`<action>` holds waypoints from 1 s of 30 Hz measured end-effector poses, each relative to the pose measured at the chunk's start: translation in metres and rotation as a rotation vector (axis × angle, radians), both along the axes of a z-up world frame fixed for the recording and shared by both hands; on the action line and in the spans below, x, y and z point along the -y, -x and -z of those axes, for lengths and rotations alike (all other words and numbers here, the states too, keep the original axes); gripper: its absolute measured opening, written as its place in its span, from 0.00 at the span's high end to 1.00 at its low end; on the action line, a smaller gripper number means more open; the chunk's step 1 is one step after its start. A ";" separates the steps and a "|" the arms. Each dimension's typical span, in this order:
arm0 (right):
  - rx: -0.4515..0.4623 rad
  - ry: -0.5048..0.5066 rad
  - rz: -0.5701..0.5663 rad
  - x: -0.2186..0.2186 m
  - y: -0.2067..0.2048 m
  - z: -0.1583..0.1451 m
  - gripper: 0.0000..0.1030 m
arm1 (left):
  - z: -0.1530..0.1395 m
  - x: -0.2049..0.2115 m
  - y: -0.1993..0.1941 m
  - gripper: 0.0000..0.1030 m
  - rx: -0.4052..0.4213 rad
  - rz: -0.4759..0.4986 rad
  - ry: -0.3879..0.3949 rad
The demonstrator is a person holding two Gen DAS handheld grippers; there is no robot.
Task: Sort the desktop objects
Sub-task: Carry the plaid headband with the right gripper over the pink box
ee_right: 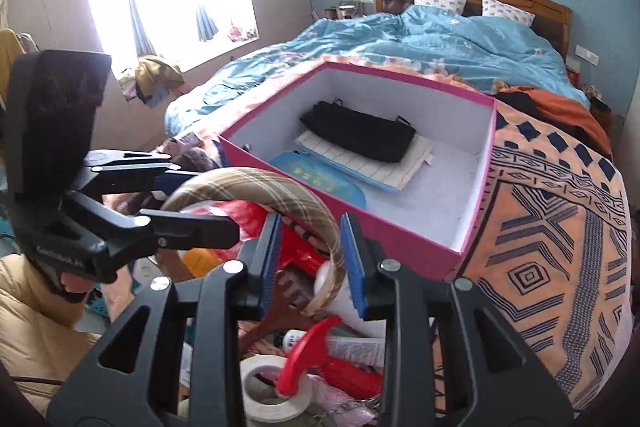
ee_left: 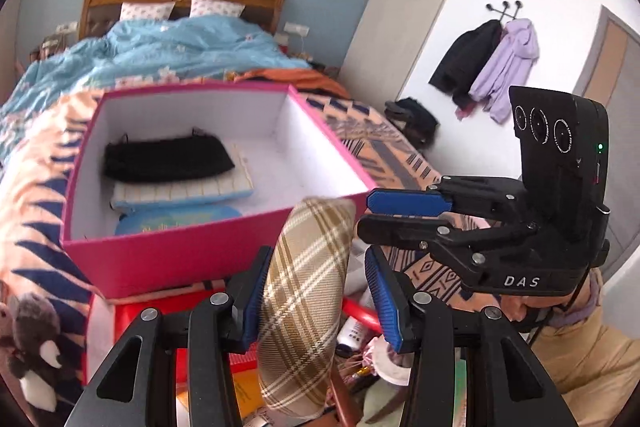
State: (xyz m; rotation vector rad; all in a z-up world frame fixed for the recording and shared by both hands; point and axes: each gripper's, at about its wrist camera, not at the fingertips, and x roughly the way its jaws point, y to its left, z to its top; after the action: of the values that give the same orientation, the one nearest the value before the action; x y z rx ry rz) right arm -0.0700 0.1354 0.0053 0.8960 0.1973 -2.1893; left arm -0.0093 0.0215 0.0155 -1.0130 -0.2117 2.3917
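Note:
A tan plaid pouch [ee_left: 308, 291] hangs bent in an arc [ee_right: 248, 183] above the clutter, held at both ends. My left gripper [ee_left: 318, 259] is shut on one end, which stands upright between its blue pads. In the right wrist view the left gripper [ee_right: 200, 203] pinches that end at the left. My right gripper [ee_right: 311, 227] is shut on the other end, which lies against its right pad; it reaches in from the right [ee_left: 364, 213] in the left wrist view. Just beyond stands an open pink box [ee_left: 120, 259] [ee_right: 400, 239] with a black pouch [ee_right: 360, 137], a striped pouch and a blue pouch inside.
Under the grippers lies clutter: a red toy hammer [ee_right: 304, 347], a roll of white tape [ee_right: 272, 387], a brown comb [ee_right: 280, 311] and a white tube. A plush toy [ee_left: 36, 347] sits at the left. The box rests on a patterned blanket [ee_right: 540, 247] on a bed.

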 end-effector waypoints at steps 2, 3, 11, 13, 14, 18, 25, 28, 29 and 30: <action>0.032 -0.002 0.025 -0.004 0.010 0.011 0.68 | 0.007 0.002 0.003 0.55 0.006 -0.024 0.020; 0.041 -0.003 0.034 -0.005 0.013 0.015 0.68 | 0.010 0.005 0.004 0.55 0.007 -0.042 0.031; 0.094 0.018 -0.010 0.000 0.022 0.038 0.68 | 0.022 0.013 0.019 0.56 0.005 -0.049 0.045; 0.094 0.008 -0.015 0.005 0.026 0.041 0.68 | 0.021 0.012 0.020 0.56 -0.003 -0.033 0.044; 0.098 0.005 -0.015 0.006 0.028 0.043 0.68 | 0.021 0.010 0.020 0.56 -0.010 -0.028 0.051; 0.127 0.002 -0.015 0.010 0.038 0.052 0.68 | 0.020 0.005 0.021 0.55 -0.019 -0.023 0.086; 0.137 0.042 0.060 -0.005 0.043 0.055 0.85 | 0.018 0.004 0.010 0.36 -0.061 -0.082 0.138; 0.151 0.069 0.094 -0.015 0.043 0.056 0.85 | 0.016 0.003 -0.003 0.35 -0.098 -0.085 0.162; 0.154 0.074 0.103 -0.017 0.042 0.056 0.85 | 0.016 0.003 -0.006 0.35 -0.102 -0.081 0.164; 0.158 0.082 0.113 -0.020 0.042 0.056 0.85 | 0.018 0.002 -0.008 0.35 -0.098 -0.077 0.169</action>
State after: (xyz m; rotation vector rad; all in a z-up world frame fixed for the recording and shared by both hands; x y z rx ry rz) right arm -0.1120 0.1556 -0.0511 1.0503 -0.0199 -2.2004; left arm -0.0008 0.0192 -0.0021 -0.9743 -0.0128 2.5564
